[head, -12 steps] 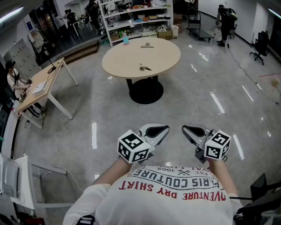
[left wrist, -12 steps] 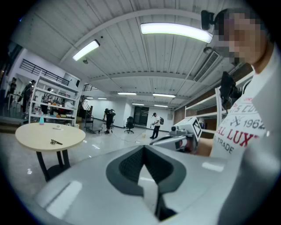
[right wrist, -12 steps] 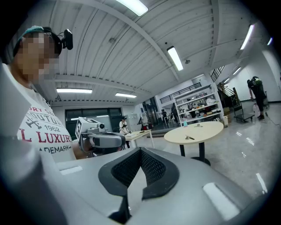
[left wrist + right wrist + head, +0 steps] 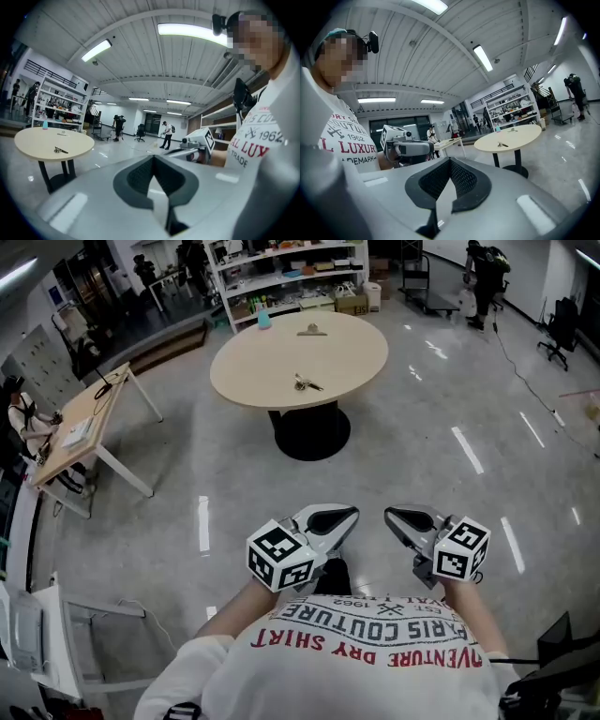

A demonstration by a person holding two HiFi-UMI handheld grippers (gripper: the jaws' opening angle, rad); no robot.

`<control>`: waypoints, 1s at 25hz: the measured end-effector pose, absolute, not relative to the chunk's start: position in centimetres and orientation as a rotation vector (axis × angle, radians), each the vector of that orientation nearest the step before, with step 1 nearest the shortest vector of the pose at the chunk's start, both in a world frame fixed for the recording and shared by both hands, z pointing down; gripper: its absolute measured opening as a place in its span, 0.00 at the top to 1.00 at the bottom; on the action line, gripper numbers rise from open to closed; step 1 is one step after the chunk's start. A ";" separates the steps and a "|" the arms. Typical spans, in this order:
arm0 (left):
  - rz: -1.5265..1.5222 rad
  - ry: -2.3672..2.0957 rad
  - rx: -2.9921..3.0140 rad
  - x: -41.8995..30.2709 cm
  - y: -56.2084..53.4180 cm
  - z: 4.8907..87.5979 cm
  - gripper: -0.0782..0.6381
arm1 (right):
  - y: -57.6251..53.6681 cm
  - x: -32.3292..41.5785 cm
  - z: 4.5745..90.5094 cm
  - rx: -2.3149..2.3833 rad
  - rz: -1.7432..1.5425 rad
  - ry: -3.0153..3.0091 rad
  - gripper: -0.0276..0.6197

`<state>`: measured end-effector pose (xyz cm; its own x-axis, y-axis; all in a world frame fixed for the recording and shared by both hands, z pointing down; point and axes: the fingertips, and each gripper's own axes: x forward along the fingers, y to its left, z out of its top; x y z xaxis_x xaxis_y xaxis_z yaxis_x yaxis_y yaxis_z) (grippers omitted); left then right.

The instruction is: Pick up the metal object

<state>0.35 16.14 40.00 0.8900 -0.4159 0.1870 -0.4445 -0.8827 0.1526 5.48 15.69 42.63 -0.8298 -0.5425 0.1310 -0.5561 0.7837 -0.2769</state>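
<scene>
Looking down on a big glossy grey floor (image 4: 422, 465) with light streaks all over it. Way at the back, a long white shelving rack (image 4: 281, 277) stuffed with boxes and bits. Out in the open, a round beige table (image 4: 253, 371) on a black pedestal base (image 4: 309, 432). Off to the left, a rectangular wooden desk (image 4: 89, 418) on white legs with a seated person (image 4: 26, 427) at it, plus another person (image 4: 483, 277) standing far off at the top right. Down close to the white printed shirt (image 4: 366, 662), holding the left gripper (image 4: 349, 514) and right gripper (image 4: 394, 515) side by side, tips angled toward each other with a gap between, both well short of the table. Left jaws pressed fully together, nothing between them. Same deal on the right: closed up, nothing gripped. On the tabletop, a small teal bottle (image 4: 263, 320) at the far edge, some flat clip-looking thing (image 4: 311, 331) near it, and the metal object (image 4: 305, 383) lying loose around the middle, untouched. Looks a bit like a bunch of keys, but too small to tell.
</scene>
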 end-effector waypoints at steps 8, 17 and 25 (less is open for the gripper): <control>0.225 -0.709 2.772 -1.9 -1.6 43.0 0.89 | -1.5 3.7 45.6 0.872 0.609 -2.900 0.96; 0.235 -0.799 2.804 -5.3 -22.2 39.8 0.89 | -22.2 1.3 41.6 0.856 0.516 -2.951 0.95; 0.227 -0.871 2.797 -7.3 -28.0 40.0 0.89 | -28.8 0.1 40.5 0.831 0.479 -3.004 0.96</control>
